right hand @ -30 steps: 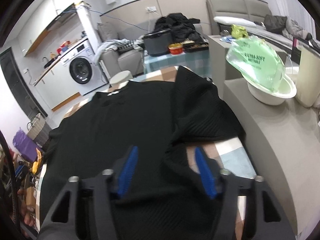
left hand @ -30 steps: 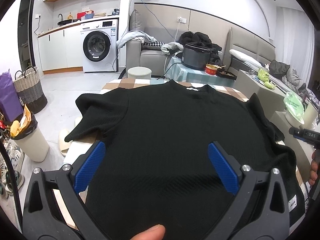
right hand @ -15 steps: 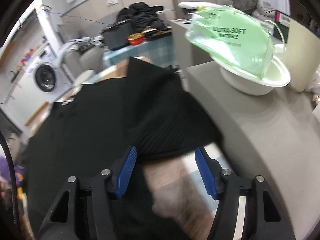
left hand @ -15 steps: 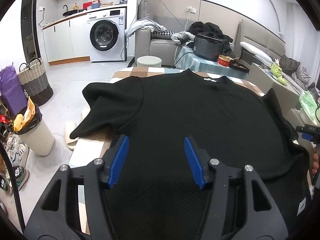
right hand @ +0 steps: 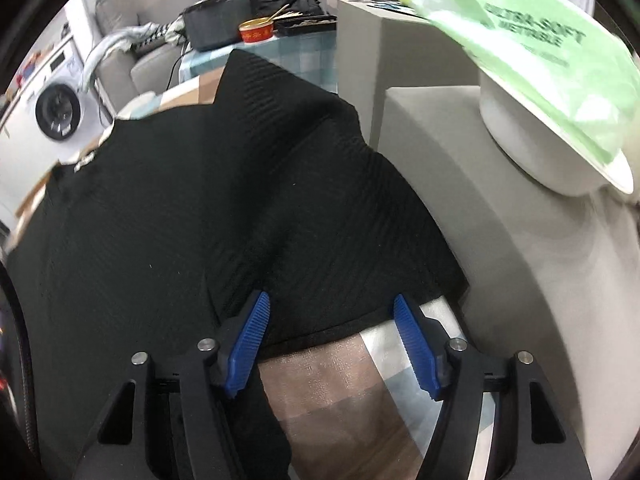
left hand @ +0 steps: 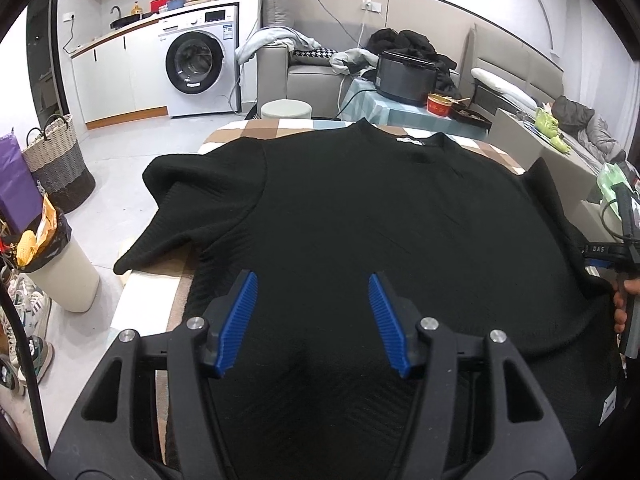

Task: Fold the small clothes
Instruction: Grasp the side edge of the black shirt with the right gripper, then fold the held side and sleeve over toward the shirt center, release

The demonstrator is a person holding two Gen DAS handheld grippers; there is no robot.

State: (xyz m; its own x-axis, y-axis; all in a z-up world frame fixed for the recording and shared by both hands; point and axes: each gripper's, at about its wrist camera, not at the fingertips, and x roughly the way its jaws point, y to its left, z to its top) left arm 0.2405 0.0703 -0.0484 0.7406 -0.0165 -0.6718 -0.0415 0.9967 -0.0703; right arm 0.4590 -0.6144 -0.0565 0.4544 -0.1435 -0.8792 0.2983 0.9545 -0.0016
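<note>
A black short-sleeved ribbed top (left hand: 360, 216) lies flat, collar away, on a table with a checked cloth (left hand: 256, 130). My left gripper (left hand: 312, 312) is open and empty, above the top's lower left part. The left sleeve (left hand: 192, 204) hangs over the table's left edge. My right gripper (right hand: 332, 344) is open and empty, its blue pads either side of the right sleeve's hem (right hand: 344, 320). The right sleeve (right hand: 320, 184) lies spread toward the table's right edge. The right gripper also shows at the far right of the left wrist view (left hand: 618, 256).
A grey counter (right hand: 500, 208) stands right beside the table, with a white bowl (right hand: 532, 148) holding a green wipes pack (right hand: 528, 44). A bin (left hand: 60, 264), shoes and baskets (left hand: 60, 164) stand on the floor at left. A sofa, washing machine (left hand: 196, 68) and cooker (left hand: 406, 76) are behind.
My left gripper narrowed from wide open and shifted slightly. My right gripper moved right and forward, from over the top's body to the right sleeve hem.
</note>
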